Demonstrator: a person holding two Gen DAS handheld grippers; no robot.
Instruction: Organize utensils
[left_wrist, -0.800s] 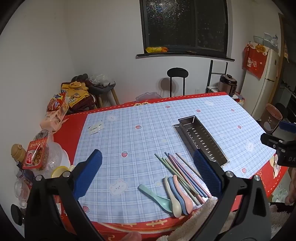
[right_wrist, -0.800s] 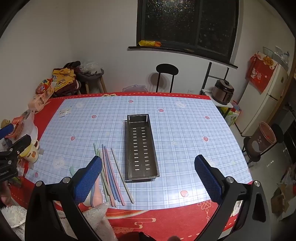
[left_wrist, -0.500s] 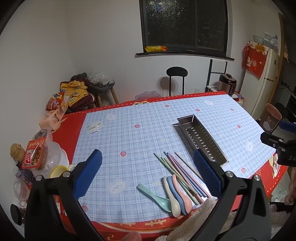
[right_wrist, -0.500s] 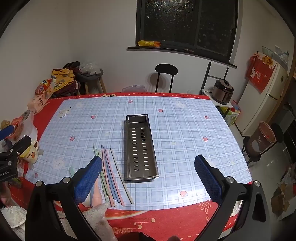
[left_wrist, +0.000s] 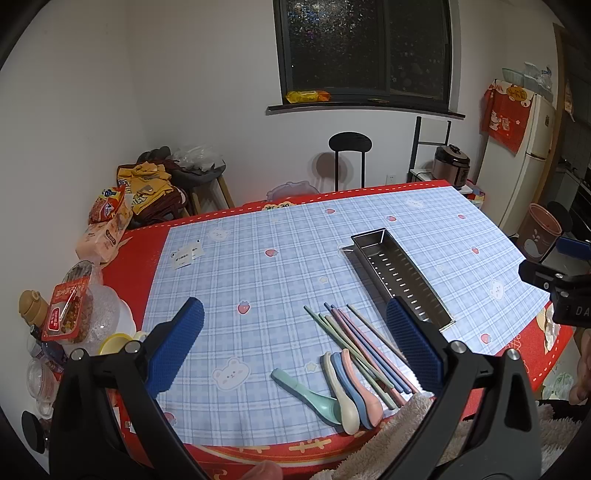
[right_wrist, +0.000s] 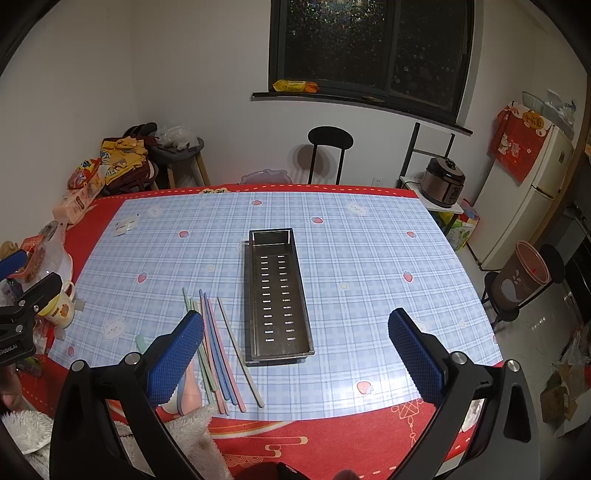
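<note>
A long perforated steel tray (right_wrist: 277, 295) lies lengthwise in the middle of the blue checked cloth; it also shows in the left wrist view (left_wrist: 400, 275). Left of it lie several pastel chopsticks (right_wrist: 218, 350) (left_wrist: 364, 350). Several pastel spoons (left_wrist: 345, 391) lie at the near edge, with a green one (left_wrist: 306, 395) to their left. My left gripper (left_wrist: 295, 345) is open and empty above the near edge, over the spoons. My right gripper (right_wrist: 295, 350) is open and empty above the tray's near end.
Snack packs, a jar and bottles (left_wrist: 70, 314) crowd the table's left edge, with a cartoon mug (right_wrist: 61, 306). Small paper tags (left_wrist: 186, 254) lie at the far left of the cloth. A black stool (right_wrist: 330, 138) stands behind the table. A fluffy sleeve (left_wrist: 399, 443) shows at the near edge.
Both views have shifted only slightly; the left gripper's view has drifted a little. Nothing on the table has moved and both grippers stay open.
</note>
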